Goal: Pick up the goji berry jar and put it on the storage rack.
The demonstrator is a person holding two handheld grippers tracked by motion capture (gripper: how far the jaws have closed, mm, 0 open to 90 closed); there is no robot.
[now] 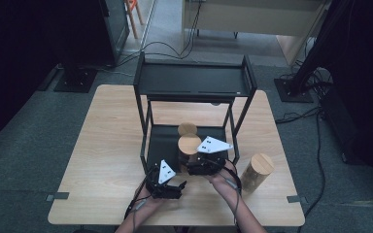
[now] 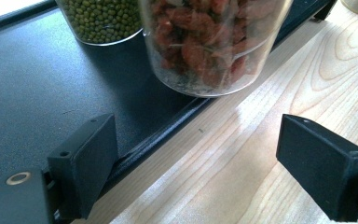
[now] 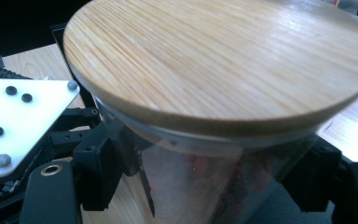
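The right gripper [image 1: 205, 165] is pinching the red-filled jar [image 3: 205, 186] just under its wooden lid [image 3: 219, 60], the jar standing at the front edge of the rack's [image 1: 194, 80] black lower shelf [image 2: 32, 79]. The left gripper [image 1: 167, 184] is holding its jaws spread with nothing between them, low over the table [image 2: 261, 158] just before that jar [image 2: 209, 42]. A bean jar [image 2: 105, 18] is standing behind, and a third jar [image 1: 256, 171] is standing apart on the table to the right.
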